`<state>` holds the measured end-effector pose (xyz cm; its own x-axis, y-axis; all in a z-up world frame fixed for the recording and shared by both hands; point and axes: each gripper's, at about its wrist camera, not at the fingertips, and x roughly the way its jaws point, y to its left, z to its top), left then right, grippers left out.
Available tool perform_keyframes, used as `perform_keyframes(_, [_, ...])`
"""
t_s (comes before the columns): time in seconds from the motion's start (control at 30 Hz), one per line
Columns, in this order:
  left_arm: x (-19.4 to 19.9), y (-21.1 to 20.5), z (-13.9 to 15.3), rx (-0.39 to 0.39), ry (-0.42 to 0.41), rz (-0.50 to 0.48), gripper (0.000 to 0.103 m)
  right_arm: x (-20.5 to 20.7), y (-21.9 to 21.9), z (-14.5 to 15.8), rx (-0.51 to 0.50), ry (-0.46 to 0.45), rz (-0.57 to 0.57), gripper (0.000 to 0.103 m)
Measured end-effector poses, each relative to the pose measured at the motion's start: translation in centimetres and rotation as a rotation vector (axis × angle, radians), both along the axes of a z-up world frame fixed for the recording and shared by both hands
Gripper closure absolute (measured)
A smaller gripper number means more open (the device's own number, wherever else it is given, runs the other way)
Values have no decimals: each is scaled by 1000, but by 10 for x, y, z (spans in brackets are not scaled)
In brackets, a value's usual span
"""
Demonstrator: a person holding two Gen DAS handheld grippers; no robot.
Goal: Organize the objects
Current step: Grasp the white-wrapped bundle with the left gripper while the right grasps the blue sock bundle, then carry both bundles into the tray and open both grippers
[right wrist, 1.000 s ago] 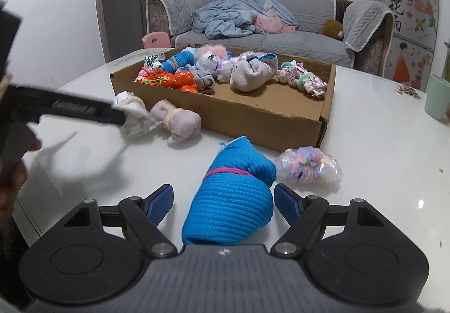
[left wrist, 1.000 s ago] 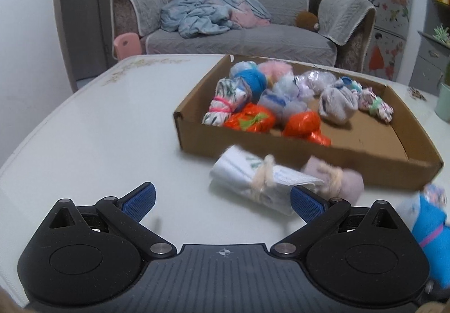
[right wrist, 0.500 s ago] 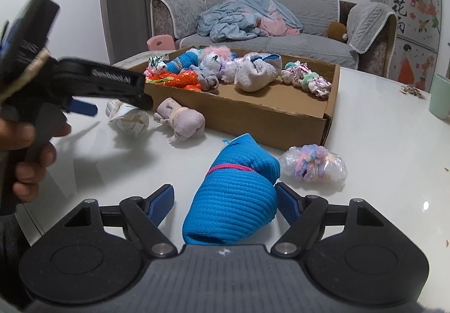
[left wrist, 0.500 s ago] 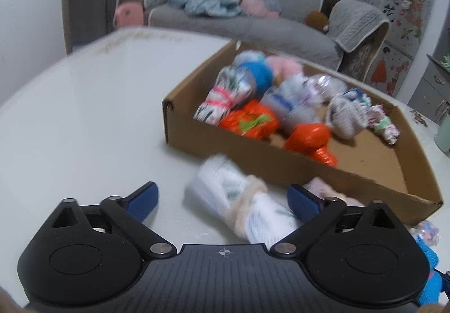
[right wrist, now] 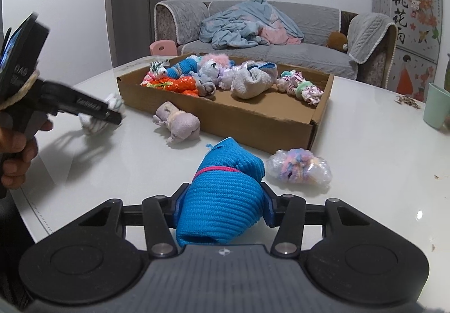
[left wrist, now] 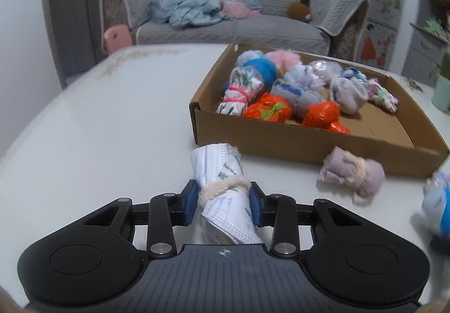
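White roll (left wrist: 222, 195) gripped in left gripper (left wrist: 223, 203); blue roll (right wrist: 225, 197) gripped in right gripper (right wrist: 223, 207); box (left wrist: 295, 141) at 1 o'clock. Earlier both jaws wide.

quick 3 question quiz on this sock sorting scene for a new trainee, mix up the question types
1. True or false: the left gripper is shut on the white patterned roll.
2. Which bundle lies on the table beside the box's near right corner? A) the lilac bundle B) the clear-wrapped pastel bundle C) an orange bundle
3. Fill in: the right gripper is shut on the ____ knit roll.

Key:
1. True; its pads press both sides at the cream tie.
2. B; the lilac bundle lies by the near wall of the cardboard box further left, and the orange ones are inside.
3. Blue.
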<state>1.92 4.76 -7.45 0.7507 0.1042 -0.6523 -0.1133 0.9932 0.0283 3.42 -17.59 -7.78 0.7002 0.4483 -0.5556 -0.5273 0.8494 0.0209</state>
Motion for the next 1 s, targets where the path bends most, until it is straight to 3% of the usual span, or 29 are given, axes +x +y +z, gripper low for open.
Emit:
perform_keyframes(0.27, [-20, -29, 58, 61, -128, -190, 59, 9, -25, 52, 52, -70, 12, 56])
perform_keyframes(0.47, [3, -66, 87, 77, -174, -332, 59, 37, -30, 90, 75, -119, 61, 56])
perform_keyframes(1.0, [64, -112, 77, 53, -107, -401, 58, 95, -17, 93, 20, -92, 132, 56])
